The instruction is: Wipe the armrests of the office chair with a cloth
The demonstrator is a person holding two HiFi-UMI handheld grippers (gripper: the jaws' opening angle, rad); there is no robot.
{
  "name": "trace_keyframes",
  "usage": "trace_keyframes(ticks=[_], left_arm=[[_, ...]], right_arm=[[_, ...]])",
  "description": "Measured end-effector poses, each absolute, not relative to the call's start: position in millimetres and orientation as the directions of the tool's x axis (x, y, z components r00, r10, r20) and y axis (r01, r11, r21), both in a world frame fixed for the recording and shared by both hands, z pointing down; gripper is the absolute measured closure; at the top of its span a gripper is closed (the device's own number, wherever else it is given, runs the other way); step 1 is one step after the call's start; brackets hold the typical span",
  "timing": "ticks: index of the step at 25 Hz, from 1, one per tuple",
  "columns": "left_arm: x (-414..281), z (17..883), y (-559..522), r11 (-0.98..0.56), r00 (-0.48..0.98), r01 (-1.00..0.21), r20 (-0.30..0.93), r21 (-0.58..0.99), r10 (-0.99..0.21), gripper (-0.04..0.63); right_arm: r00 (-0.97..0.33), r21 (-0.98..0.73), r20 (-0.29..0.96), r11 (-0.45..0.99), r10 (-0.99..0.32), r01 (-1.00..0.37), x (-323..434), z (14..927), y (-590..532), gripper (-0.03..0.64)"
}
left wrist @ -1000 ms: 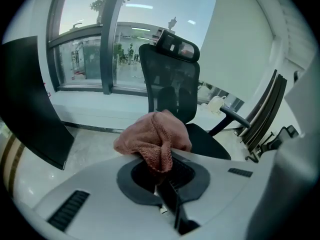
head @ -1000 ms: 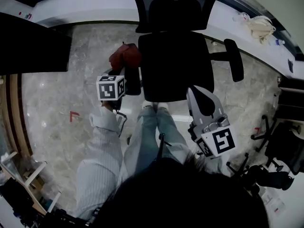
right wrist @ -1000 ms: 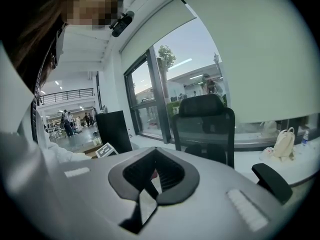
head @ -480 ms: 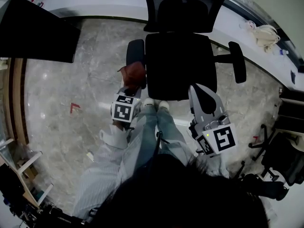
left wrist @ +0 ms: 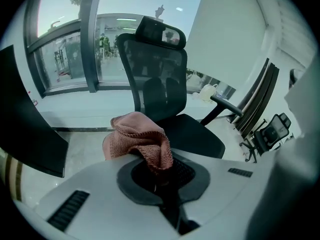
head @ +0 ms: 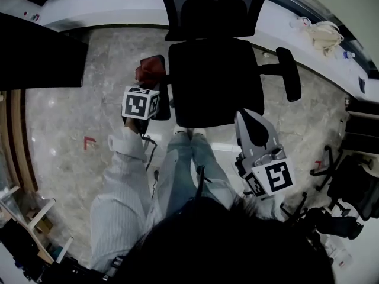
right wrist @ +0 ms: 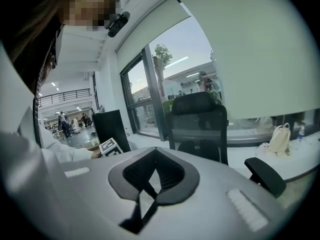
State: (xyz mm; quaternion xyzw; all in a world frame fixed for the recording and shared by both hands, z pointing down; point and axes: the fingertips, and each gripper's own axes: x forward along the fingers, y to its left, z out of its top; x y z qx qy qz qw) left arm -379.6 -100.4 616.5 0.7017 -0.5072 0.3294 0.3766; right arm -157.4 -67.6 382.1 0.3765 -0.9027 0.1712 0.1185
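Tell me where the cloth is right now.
Head view: the reddish cloth is at the far end of the armrest on the view's left of the office chair, clamped in the left gripper.

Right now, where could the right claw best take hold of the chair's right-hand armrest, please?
Probably the armrest pad, across its narrow width from the near end: it is long and slim, standing clear of the seat, beyond the right claw.

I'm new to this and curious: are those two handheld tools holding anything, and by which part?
The left gripper pinches a pink cloth by one folded edge between its fingers; the rest bunches loose beyond them. The right gripper holds nothing.
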Motion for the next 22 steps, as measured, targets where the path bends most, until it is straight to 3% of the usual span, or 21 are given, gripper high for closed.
trace_keyframes(ticks=[9, 13, 22], left_arm=[[-388.0, 626.4, -153.2, -0.178, 0.273, -0.960, 0.860, 0.216, -0.431, 0.581], [-364.7, 625.6, -121.2, -0.209, 0.323, -0.943, 0.870, 0.261, -0.373, 0.581], [-318.6, 603.5, -10.7, -0.211, 0.360, -0.930, 0.859, 0.300, -0.364, 0.581]], right_arm=[[-0.654, -0.227, 0.355, 0.617, -0.668, -0.754, -136.3, 389.1, -84.5, 0.615], [-0.662, -0.232, 0.341, 0.623, -0.668, -0.747, -135.7, 384.0, -81.9, 0.615], [-0.708, -0.220, 0.257, 0.673, -0.658, -0.706, -145.1, 351.3, -62.3, 0.615]])
